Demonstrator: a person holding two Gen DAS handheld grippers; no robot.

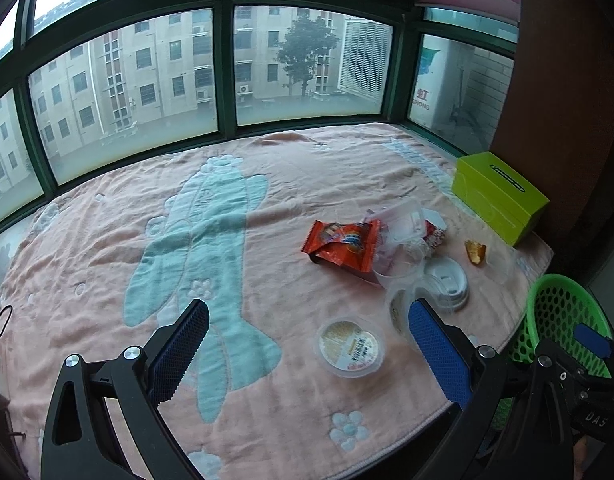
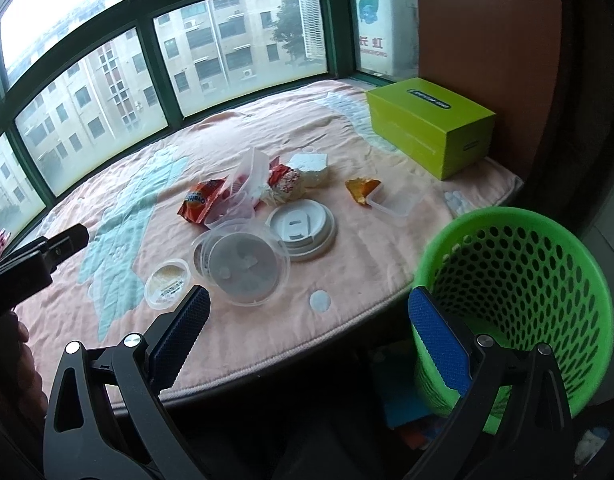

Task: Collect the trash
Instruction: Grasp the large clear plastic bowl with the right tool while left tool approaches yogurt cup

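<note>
Right wrist view, green basket [image 2: 519, 304] beside table [image 2: 347, 304], lime box [image 2: 431, 128]

Both wrist views look down and forward toward the windows. The left sits over the blanket [image 1: 107, 240]; the right hangs off its edge near the green basket [image 2: 519, 288]. Both share the litter pile.

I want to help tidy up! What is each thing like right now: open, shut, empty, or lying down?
Left gripper: jaws open, empty.
Right gripper: jaws open, empty.
Green basket: upright, looks empty.
Orange wrapper: crumpled, lying flat.
White lid: lying on blanket.
Green box: shut.
</note>
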